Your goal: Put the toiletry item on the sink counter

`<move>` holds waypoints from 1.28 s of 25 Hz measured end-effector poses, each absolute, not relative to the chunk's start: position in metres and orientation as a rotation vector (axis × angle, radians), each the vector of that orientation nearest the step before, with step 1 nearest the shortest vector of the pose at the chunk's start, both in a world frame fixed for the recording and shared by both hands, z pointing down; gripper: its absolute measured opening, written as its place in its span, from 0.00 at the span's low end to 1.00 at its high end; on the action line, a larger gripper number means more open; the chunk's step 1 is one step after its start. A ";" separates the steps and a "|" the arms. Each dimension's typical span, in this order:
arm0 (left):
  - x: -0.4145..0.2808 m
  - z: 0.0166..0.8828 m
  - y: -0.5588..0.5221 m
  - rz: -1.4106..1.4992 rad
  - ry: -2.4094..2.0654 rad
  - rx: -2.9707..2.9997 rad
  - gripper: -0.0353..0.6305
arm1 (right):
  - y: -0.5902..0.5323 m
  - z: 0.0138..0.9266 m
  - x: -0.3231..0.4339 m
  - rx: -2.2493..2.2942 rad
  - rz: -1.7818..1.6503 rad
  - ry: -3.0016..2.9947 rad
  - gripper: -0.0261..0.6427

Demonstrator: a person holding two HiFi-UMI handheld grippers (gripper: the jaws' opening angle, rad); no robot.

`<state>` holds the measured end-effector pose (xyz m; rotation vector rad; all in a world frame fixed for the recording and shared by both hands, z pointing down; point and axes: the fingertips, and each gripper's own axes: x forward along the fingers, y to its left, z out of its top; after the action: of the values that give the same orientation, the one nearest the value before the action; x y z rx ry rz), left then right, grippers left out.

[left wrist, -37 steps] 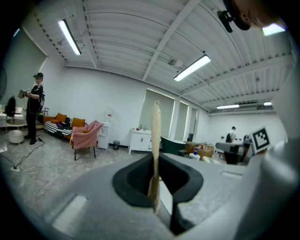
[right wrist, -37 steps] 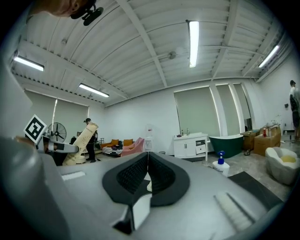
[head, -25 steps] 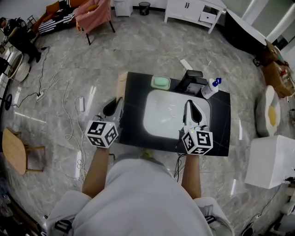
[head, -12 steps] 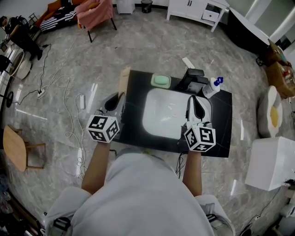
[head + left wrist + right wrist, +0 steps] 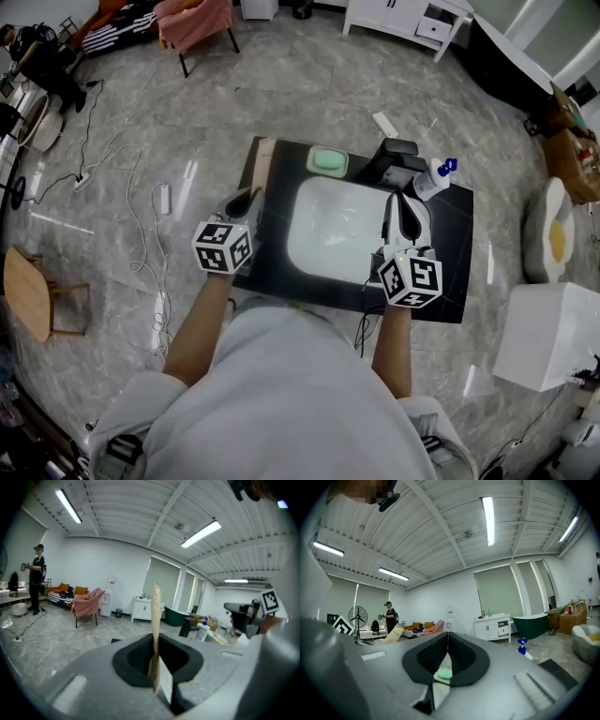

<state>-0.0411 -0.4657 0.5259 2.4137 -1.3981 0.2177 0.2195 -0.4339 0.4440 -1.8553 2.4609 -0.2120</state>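
Note:
My left gripper (image 5: 251, 194) is shut on a thin, flat tan toiletry item (image 5: 263, 157) at the left edge of the black sink counter (image 5: 450, 272). In the left gripper view the tan item (image 5: 155, 620) stands edge-on, upright, pinched between the pads of the left gripper (image 5: 156, 644). My right gripper (image 5: 399, 202) hovers over the right side of the white basin (image 5: 328, 230). It is shut with nothing held, and its pads meet in the right gripper view (image 5: 448, 641).
A green soap in a dish (image 5: 328, 164), a black faucet (image 5: 394, 161) and a white spray bottle (image 5: 431, 178) stand along the counter's far edge. A white box (image 5: 548, 333) sits on the floor at right, with cables (image 5: 141, 234) and a wooden stool (image 5: 33, 295) at left.
My left gripper has moved right and forward with the tan item, closer to the counter's left edge. The right gripper has hardly moved.

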 end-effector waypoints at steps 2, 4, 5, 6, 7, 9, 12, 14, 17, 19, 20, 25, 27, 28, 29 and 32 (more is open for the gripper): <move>-0.039 0.546 -0.469 0.255 -1.385 2.375 0.10 | -0.438 0.445 0.223 -1.860 -0.213 2.460 0.04; -0.037 0.562 -0.472 0.278 -1.371 2.340 0.10 | -0.441 0.447 0.226 -1.864 -0.215 2.461 0.04; -0.036 0.569 -0.474 0.287 -1.365 2.324 0.10 | -0.443 0.447 0.227 -1.865 -0.218 2.461 0.04; -0.035 0.576 -0.475 0.299 -1.359 2.308 0.10 | -0.444 0.447 0.227 -1.866 -0.223 2.461 0.04; -0.035 0.583 -0.476 0.317 -1.354 2.295 0.10 | -0.446 0.448 0.228 -1.867 -0.226 2.462 0.04; -0.034 0.599 -0.478 0.364 -1.343 2.272 0.10 | -0.449 0.450 0.229 -1.874 -0.232 2.465 0.04; -0.031 0.622 -0.480 0.425 -1.329 2.236 0.10 | -0.454 0.456 0.234 -1.888 -0.244 2.469 0.04; -0.030 0.635 -0.482 0.459 -1.320 2.217 0.10 | -0.457 0.461 0.235 -1.897 -0.254 2.473 0.04; -0.029 0.655 -0.481 0.502 -1.307 2.178 0.10 | -0.461 0.467 0.238 -1.912 -0.270 2.478 0.04; -0.029 0.667 -0.480 0.522 -1.296 2.146 0.10 | -0.464 0.471 0.239 -1.919 -0.281 2.484 0.04; -0.029 0.673 -0.479 0.532 -1.291 2.132 0.10 | -0.465 0.472 0.239 -1.920 -0.285 2.488 0.04; -0.031 0.695 -0.480 0.574 -1.288 2.080 0.11 | -0.472 0.478 0.238 -1.926 -0.298 2.511 0.04; -0.030 0.706 -0.481 0.590 -1.282 2.057 0.11 | -0.474 0.480 0.240 -1.930 -0.302 2.524 0.04; -0.030 0.711 -0.482 0.595 -1.281 2.046 0.11 | -0.474 0.482 0.241 -1.932 -0.304 2.529 0.04; -0.030 0.714 -0.483 0.600 -1.282 2.036 0.11 | -0.475 0.483 0.242 -1.937 -0.306 2.532 0.04; -0.029 0.720 -0.485 0.605 -1.286 2.023 0.12 | -0.475 0.484 0.247 -1.959 -0.308 2.527 0.04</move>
<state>-0.0295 -0.4851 0.7204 2.0227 -1.2865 0.6047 0.2473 -0.4746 0.4835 -1.9592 2.5270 -0.3077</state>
